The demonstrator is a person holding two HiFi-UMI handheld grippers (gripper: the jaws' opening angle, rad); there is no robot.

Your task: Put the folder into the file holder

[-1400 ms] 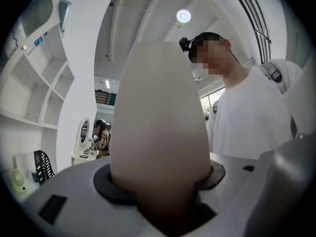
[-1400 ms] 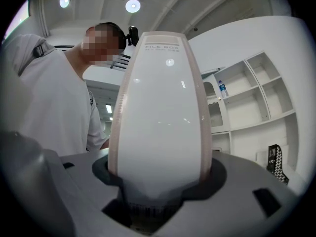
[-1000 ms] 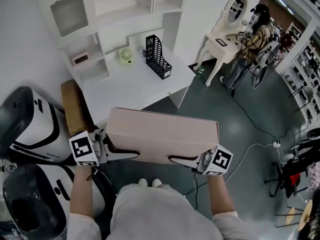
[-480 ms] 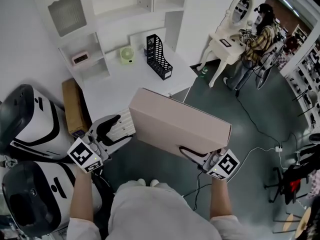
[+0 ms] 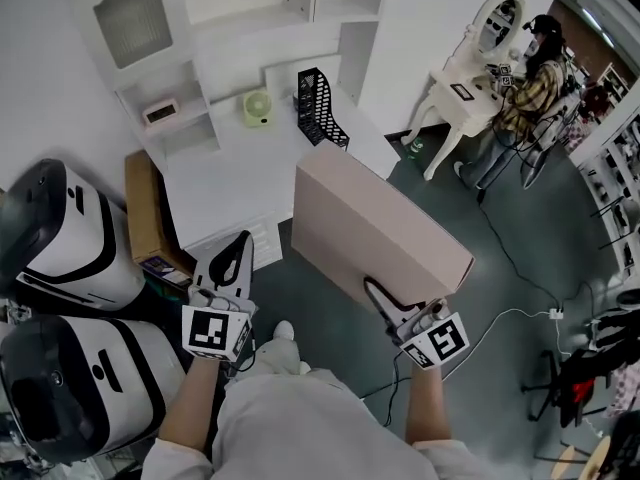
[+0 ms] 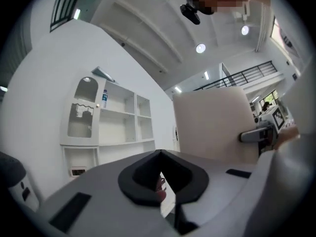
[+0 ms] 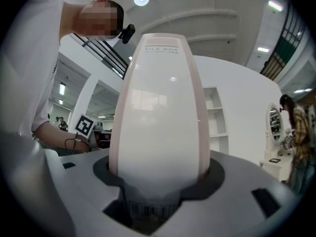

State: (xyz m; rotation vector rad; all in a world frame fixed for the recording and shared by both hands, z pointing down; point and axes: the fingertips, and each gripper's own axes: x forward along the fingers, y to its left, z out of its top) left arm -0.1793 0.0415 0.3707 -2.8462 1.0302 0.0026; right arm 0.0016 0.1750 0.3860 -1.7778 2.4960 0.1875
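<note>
The pink box folder [image 5: 375,228] hangs over the floor, turned edge-up with its far end toward the desk. My right gripper [image 5: 382,298] is shut on its near lower end; in the right gripper view the folder's [image 7: 160,107] spine fills the space between the pads of that gripper [image 7: 160,184]. My left gripper [image 5: 239,244] is shut and empty, apart from the folder at its left, in front of the desk drawers. In the left gripper view its jaws [image 6: 160,158] meet, and the folder [image 6: 212,125] stands off to the right. The black mesh file holder [image 5: 321,105] stands on the white desk [image 5: 240,173].
A green fan [image 5: 257,108] and a pink clock [image 5: 160,115] sit at the desk's back. A cardboard box [image 5: 147,213] and white-and-black machines [image 5: 60,243] are at the left. A dressing table [image 5: 468,83] with a person [image 5: 525,98] is far right; a cable [image 5: 510,303] lies on the floor.
The left gripper let go of the folder, drew back to the left and shut. The right gripper alone swung the folder from lying crosswise to pointing toward the desk.
</note>
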